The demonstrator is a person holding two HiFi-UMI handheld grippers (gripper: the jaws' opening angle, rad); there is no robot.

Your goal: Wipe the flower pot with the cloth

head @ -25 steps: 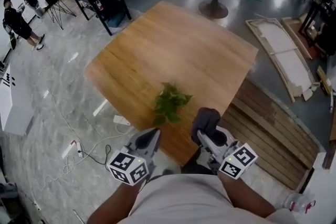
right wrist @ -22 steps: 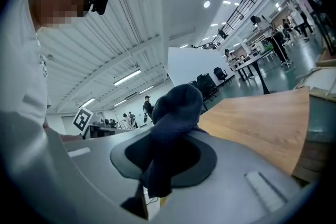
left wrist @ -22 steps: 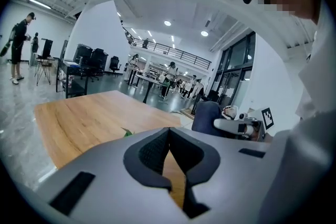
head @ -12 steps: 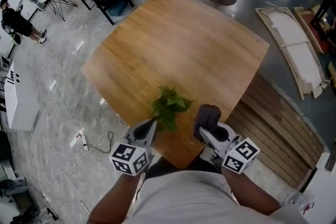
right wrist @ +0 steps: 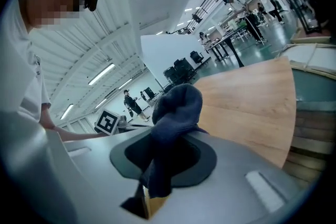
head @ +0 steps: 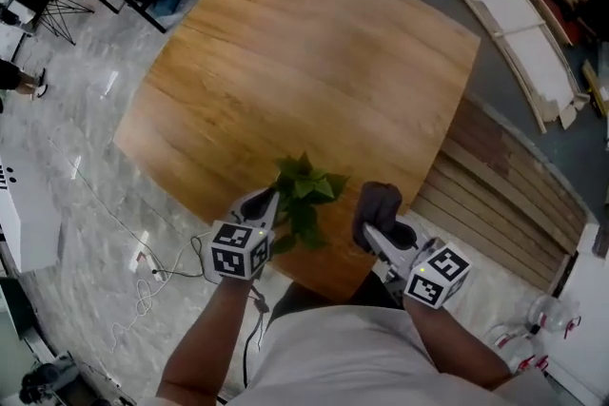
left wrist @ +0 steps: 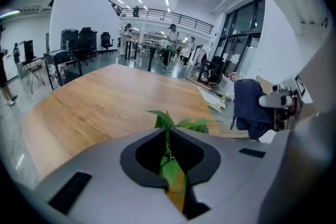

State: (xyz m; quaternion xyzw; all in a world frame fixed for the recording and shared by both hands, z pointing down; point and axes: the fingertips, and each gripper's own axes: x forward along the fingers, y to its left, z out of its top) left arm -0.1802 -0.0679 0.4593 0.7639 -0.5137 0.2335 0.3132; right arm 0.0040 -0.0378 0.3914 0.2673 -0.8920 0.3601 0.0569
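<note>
Because the potted plant (head: 304, 190) sits at the wooden table's (head: 314, 62) 6 o'clock edge in the head view, pot hidden under leaves, a tug could topple it off. In its own view the left gripper (left wrist: 168, 152) pinches the stem, which points to 12 o'clock. The right gripper (right wrist: 157, 162) clamps the dark blue cloth (right wrist: 176, 107), bunched upright.

The cloth (head: 377, 204) is dark navy, the plant (head: 304, 190) bright green, the table (head: 314, 62) honey-brown with grain. The left gripper (head: 268, 202) and right gripper (head: 374, 233) are grey, their cubes black-and-white squared.
</note>
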